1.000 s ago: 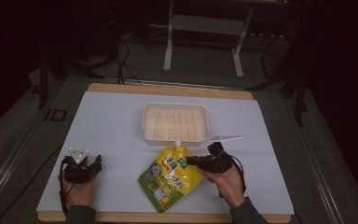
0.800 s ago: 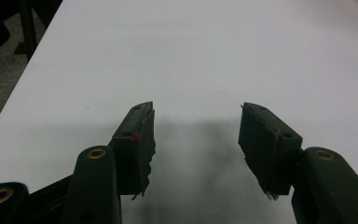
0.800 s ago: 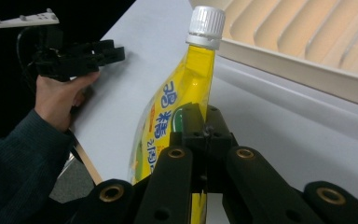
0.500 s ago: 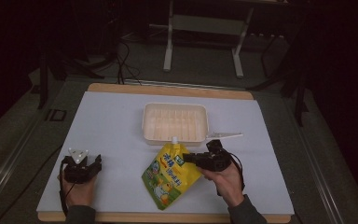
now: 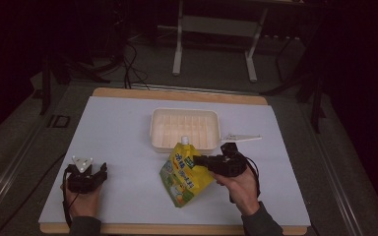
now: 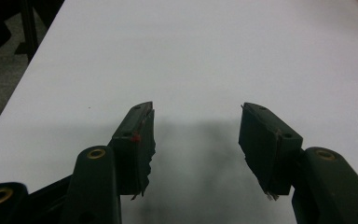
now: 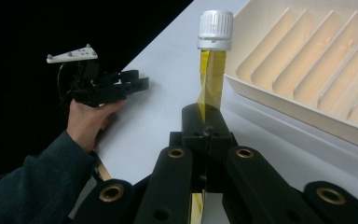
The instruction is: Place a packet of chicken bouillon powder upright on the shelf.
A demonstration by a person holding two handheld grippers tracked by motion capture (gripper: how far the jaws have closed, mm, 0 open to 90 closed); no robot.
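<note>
From where I stand, the right gripper [image 5: 203,161] has its jaws clenched on the upper edge of a yellow plastic drink pouch with a white screw cap [image 5: 183,172], pinching the flat film just below the spout. That thin seam is about the only part a narrow grip can hold without squashing the filling, which I take to be the reason for it. The pouch hangs tilted, cap at twelve o'clock and its bottom corner at about six, low over the white table cover [image 5: 123,128], too close for me to tell whether it touches.

At twelve o'clock from the pouch, just beyond the cap, sits a cream plastic tray with ribbed slots [image 5: 158,125]. In the right gripper view the cap [image 7: 216,29] rises beside the tray's near wall [image 7: 298,109], so the pouch looks meant to go into the tray.

The left gripper [image 5: 101,172] rests in the person's left hand [image 5: 82,200] at nine o'clock from the pouch, well apart. Its jaws stand released with bare table between them, seemingly parked clear of the work.
</note>
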